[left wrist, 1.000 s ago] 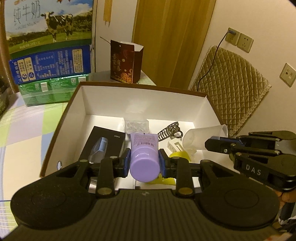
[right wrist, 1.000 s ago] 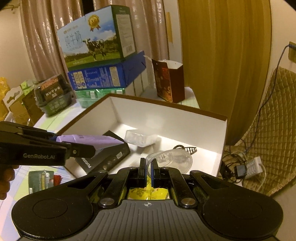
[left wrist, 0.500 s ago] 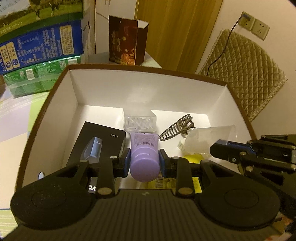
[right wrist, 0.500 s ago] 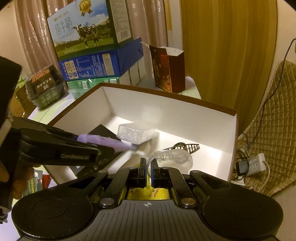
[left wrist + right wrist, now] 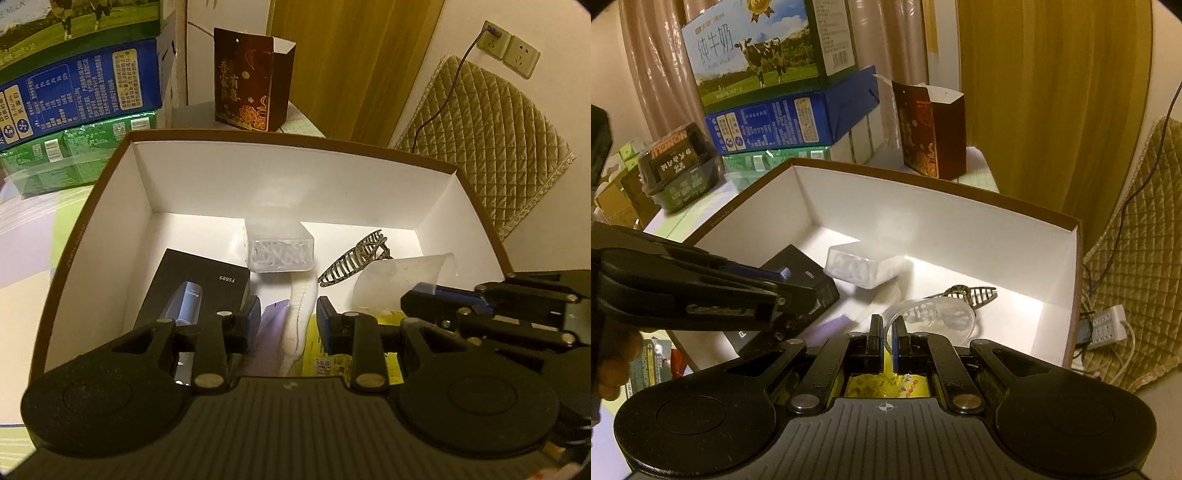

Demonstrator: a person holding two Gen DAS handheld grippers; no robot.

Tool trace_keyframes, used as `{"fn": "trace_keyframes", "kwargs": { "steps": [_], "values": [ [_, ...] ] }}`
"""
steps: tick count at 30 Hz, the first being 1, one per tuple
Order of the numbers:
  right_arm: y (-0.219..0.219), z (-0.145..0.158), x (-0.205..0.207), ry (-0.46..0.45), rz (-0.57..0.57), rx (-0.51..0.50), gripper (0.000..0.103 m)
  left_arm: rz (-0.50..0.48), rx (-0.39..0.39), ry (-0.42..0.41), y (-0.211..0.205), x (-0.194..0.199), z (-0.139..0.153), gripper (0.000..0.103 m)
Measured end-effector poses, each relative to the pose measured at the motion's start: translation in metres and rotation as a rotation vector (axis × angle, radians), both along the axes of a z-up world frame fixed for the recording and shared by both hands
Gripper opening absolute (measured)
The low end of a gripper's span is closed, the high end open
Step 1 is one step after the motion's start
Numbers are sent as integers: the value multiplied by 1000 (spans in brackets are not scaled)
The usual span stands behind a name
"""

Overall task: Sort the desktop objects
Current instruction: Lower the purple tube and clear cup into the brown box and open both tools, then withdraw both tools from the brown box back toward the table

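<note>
A white-lined cardboard box (image 5: 295,177) holds a black product box (image 5: 199,288), a clear case (image 5: 280,251), a hair claw clip (image 5: 354,262) and a yellow packet (image 5: 325,358). My left gripper (image 5: 288,325) is open over the box; the purple tube (image 5: 288,325) lies blurred between its fingers, free of the pads. My right gripper (image 5: 885,341) is shut on the rim of a clear plastic cup (image 5: 931,317), also in the left wrist view (image 5: 399,280), low inside the box.
Stacked milk cartons (image 5: 768,74) and a dark red paper bag (image 5: 931,133) stand behind the box. A dark noodle bowl (image 5: 679,166) sits at left. A quilted pad (image 5: 484,144), a cable and a power strip (image 5: 1104,328) lie to the right.
My left gripper has opened and let go of the purple tube, which has dropped into the box. Both grippers have moved lower and further over the box; the right still holds the cup.
</note>
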State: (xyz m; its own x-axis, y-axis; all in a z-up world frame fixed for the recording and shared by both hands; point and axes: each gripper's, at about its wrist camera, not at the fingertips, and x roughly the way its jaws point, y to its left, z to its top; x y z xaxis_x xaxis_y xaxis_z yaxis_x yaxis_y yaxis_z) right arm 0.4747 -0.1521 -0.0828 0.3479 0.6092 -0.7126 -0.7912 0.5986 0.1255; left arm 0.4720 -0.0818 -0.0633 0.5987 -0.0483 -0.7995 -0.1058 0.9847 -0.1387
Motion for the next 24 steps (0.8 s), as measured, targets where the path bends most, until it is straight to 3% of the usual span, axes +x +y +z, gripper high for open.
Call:
{"fn": "trace_keyframes", "kwargs": {
  "steps": [5, 6, 7, 9, 14, 19, 24],
  "values": [
    [3, -4, 0, -4, -6, 3, 6, 7, -5, -2, 4, -9, 6, 28],
    [3, -4, 0, -5, -7, 5, 21, 11, -6, -4, 5, -11, 7, 28],
    [3, -4, -1, -7, -5, 8, 51, 14, -8, -5, 6, -13, 8, 28],
    [0, -2, -6, -41, -20, 22, 75, 20, -13, -9, 8, -17, 11, 30],
    [-6, 3, -11, -46, -21, 20, 78, 45, -15, -22, 13, -28, 18, 35],
    [-13, 8, -17, -31, -29, 14, 91, 59, -17, -30, 15, -43, 23, 40],
    [-19, 12, -25, -10, -26, -1, 98, 78, -18, -37, 16, -59, 30, 48]
  ]
}}
